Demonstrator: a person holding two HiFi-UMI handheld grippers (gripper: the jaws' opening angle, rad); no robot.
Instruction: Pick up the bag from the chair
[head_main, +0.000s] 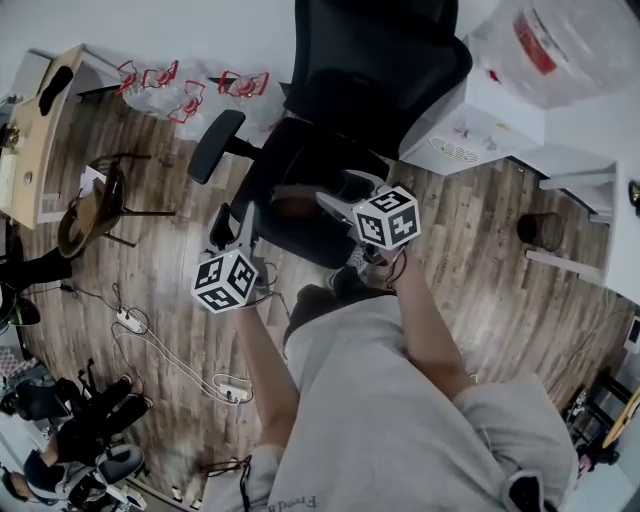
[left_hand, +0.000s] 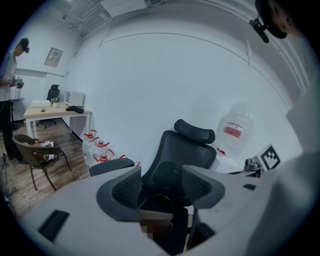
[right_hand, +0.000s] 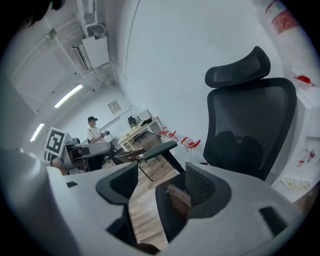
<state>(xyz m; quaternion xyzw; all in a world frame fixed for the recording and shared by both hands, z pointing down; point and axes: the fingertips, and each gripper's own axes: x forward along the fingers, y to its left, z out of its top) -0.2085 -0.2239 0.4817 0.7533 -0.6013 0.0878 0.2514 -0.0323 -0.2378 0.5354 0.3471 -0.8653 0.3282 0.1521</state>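
Desk: far left of the chair, by the wall.
Wooden chair: left of the chair, well apart from it.
Jugs: red-handled, on the floor by the wall, just left of the chair's back.
Left gripper: in front of the chair's left side. Its jaws stand apart and press on nothing. Its own view shows the chair back and the bag's handle loop in the gap between them.
Chair: black, with a mesh back and a headrest, one armrest out to the left.
Bag: brown, on the chair's seat, handle loop standing up.
Right gripper: over the front right of the chair's seat. Its jaws are apart and empty. In its own view the bag shows beyond them.
Dispenser: white, just right of the chair, with a clear bottle on top.
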